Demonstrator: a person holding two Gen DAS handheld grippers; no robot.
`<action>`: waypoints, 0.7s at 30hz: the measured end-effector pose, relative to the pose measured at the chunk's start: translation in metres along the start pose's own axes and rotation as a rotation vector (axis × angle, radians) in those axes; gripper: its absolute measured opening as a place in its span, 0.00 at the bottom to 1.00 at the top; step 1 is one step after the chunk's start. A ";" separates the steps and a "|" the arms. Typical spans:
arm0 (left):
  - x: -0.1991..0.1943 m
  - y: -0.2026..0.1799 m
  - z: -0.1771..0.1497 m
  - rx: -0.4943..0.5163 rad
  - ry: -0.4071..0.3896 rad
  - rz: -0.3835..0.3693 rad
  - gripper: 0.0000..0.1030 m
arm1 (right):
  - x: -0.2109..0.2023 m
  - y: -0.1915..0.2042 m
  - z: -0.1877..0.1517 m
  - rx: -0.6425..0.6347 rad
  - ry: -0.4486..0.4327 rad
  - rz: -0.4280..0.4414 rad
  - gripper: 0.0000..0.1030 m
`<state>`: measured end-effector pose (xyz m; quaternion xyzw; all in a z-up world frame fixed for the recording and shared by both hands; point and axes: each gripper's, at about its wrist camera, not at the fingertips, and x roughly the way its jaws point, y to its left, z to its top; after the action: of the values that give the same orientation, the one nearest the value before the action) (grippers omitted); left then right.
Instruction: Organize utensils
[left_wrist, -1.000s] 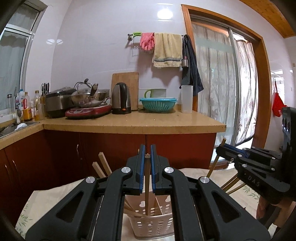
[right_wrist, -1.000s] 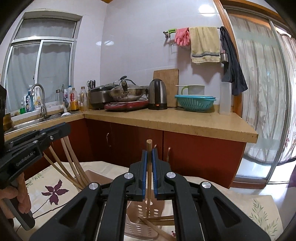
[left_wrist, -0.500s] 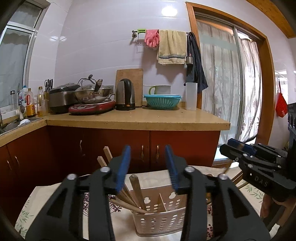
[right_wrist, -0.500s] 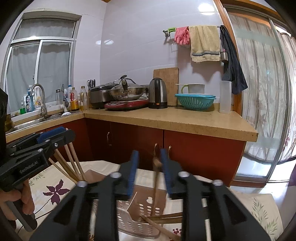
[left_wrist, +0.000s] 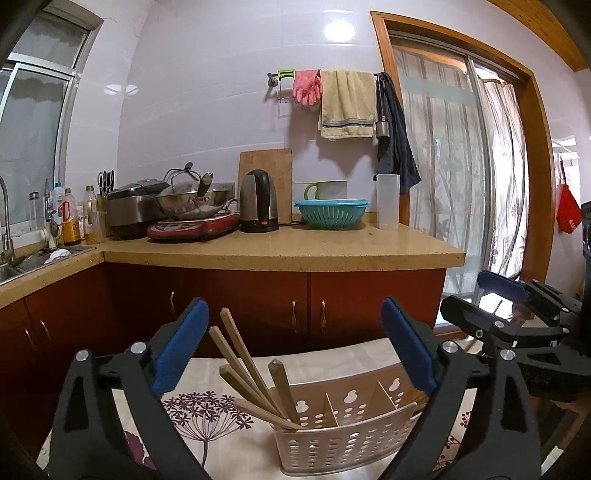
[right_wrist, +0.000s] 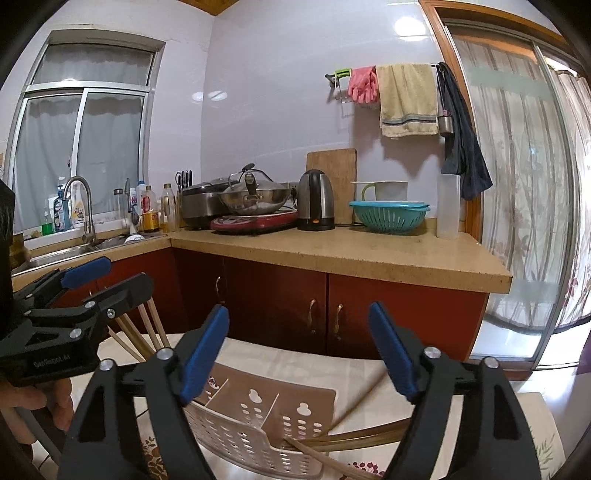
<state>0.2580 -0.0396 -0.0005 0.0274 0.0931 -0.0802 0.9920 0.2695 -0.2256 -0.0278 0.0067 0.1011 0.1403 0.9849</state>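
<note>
Step in hand: letting go of chopsticks over the holder, by my reading; both tongs are opening, nothing between the blue pads of either.
Left tongs (left_wrist: 295, 345): jaws wide apart, above the holder's left end; empty.
Right tongs (right_wrist: 299, 349): jaws wide apart, above the holder's right end; empty. Also seen in the left view at 3 o'clock.
Holder (left_wrist: 347, 439): on the cloth-covered worktop (left_wrist: 192, 410), at 6 o'clock in both wrist views.
Chopsticks, left bunch (left_wrist: 247, 362): butts in the left compartment, tips fanned toward 11 o'clock.
Chopsticks, right bunch (right_wrist: 354, 437): lying low, near level, out past the holder's right end toward 3 o'clock; whether their ends sit in a compartment I cannot tell.
Doing it well: probably keep the pads spread until clear of the stick tips; lift straight up, since a sideways pull could snag the fanned sticks or tip the light holder.
Next need: the low right bunch looks the least tidy; it may want standing up.
Holder make: pale plastic, thin perforated walls, taller back panel with keyhole cut-outs, dividers making compartments.
Sticks: plain wood or bamboo, slender, square-ended; matte, likely slippery between pads.
Cloth: off-white, purple flower print, smooth.
Tongs make: black rigid arms, silver rivets, blue rubbery pads.
</note>
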 end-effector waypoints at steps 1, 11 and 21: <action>0.000 0.000 0.001 0.000 0.000 0.000 0.92 | -0.001 0.000 0.000 0.002 -0.002 0.001 0.78; -0.013 -0.005 0.013 0.005 -0.034 -0.002 0.94 | -0.012 0.002 0.011 0.013 -0.032 0.004 0.82; -0.045 -0.015 0.021 0.021 -0.038 0.009 0.94 | -0.041 0.007 0.017 0.015 -0.025 -0.061 0.83</action>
<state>0.2155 -0.0488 0.0280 0.0365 0.0730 -0.0770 0.9937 0.2322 -0.2302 -0.0026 0.0126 0.0899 0.1096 0.9898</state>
